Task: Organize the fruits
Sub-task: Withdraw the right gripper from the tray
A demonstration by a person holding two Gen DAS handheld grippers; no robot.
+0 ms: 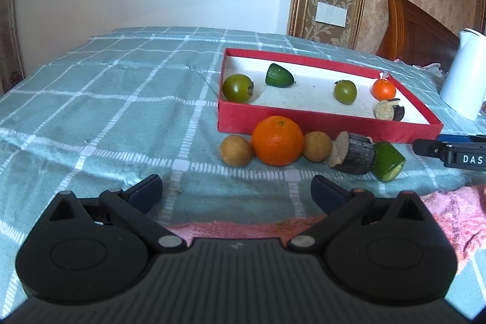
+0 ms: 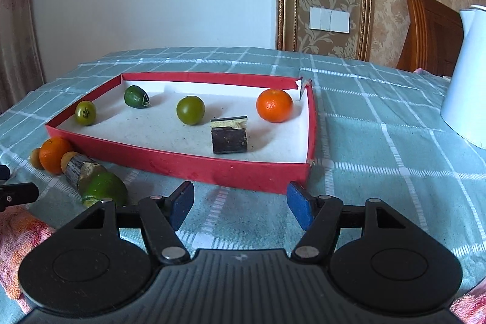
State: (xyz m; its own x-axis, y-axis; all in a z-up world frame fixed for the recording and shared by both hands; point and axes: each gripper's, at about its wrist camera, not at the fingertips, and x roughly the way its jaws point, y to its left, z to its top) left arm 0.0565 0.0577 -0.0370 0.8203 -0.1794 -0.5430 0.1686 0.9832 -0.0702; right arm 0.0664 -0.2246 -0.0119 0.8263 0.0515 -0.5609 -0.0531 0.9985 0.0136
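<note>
**Q:** Where's the loose fruit?

**A:** Lower left of my right wrist view: a cut green piece [image 2: 104,187], long axis running up-left, nearest my right gripper [image 2: 240,207], half open, empty. Red tray [image 2: 182,169] at centre. Left gripper [image 1: 237,192] wide, empty.

Both cameras look forward and slightly downward across the checked cloth, each from just behind its own hand-held gripper. The left view faces the red tray [image 1: 319,123] from its near-left corner, farther back; the right view sits close before the tray's near wall. Both share the tray and its contents.
</note>
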